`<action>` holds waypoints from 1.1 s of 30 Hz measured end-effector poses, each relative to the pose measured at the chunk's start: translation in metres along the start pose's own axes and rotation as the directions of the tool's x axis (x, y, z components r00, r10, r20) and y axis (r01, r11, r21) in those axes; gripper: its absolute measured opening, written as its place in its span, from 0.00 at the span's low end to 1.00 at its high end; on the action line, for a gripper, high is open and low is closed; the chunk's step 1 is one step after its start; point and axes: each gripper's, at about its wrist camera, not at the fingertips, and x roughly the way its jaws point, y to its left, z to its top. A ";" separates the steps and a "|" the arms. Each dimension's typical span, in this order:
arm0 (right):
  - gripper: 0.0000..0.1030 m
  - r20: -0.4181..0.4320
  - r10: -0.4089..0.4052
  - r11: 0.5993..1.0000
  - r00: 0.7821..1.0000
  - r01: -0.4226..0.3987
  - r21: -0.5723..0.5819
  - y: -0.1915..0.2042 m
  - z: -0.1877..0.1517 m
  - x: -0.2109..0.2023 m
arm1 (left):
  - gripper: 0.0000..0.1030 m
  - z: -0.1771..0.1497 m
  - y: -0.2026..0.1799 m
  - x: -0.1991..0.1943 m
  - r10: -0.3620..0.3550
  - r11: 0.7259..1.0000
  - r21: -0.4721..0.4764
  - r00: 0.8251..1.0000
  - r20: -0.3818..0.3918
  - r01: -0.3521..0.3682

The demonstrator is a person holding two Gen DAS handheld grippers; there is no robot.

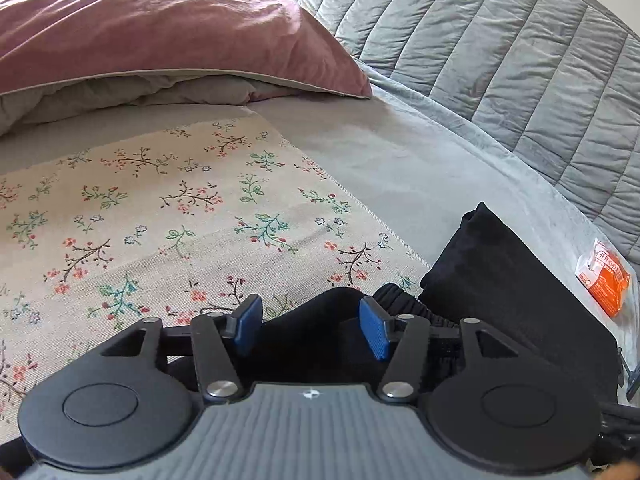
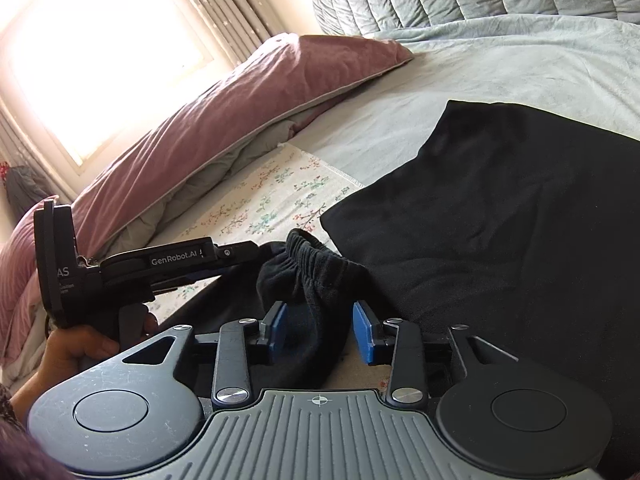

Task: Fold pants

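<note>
Left wrist view looks down over the left gripper (image 1: 312,328) at a bed: its blue pads (image 1: 374,334) stand apart, with black pants (image 1: 520,280) cloth lying in the gap, and neither pad visibly presses on it. The pants lie as a folded dark slab at the lower right, partly on the floral cloth (image 1: 160,216) and partly on the grey sheet (image 1: 380,152), with the gathered elastic waistband (image 1: 400,300) bunched just beyond the right pad. No container appears in either view; an orange packet (image 1: 606,280) lies on the sheet near the bed's right edge, just beside the pants.

Right wrist view shows the right gripper (image 2: 320,332) tilted downward, its jaws parted around a hanging bunch of the pants' waistband (image 2: 316,268); the left pad lies against the cloth, the right pad stands a little clear of it. A person's hand (image 2: 76,348) at the lower left grips the handle of the left gripper (image 2: 256,250), which reaches in level from the left, its tip at the waistband's edge; its fingers are not readable from this side.

Bare floral cloth spreads wide beyond the left gripper up to a mauve pillow (image 1: 160,40). A quilted grey headboard (image 1: 500,60) bounds the far side. Grey sheet lies open between the pants and the pillow.
</note>
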 end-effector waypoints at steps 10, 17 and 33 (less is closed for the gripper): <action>0.67 -0.093 0.005 0.997 0.996 -0.012 -0.079 0.023 -0.002 -0.032 | 0.78 -0.033 -0.001 -0.100 0.145 0.986 -0.069 0.988 -0.053 -0.148; 0.75 -0.121 0.042 0.986 0.992 -0.061 -0.158 0.048 -0.011 -0.061 | 0.87 -0.059 -0.003 -0.184 0.254 0.962 -0.097 0.967 -0.014 -0.254; 0.84 -0.149 0.099 0.933 0.984 -0.144 -0.330 0.107 -0.047 -0.096 | 1.00 -0.138 -0.022 -0.339 0.474 0.856 -0.248 0.880 0.021 -0.454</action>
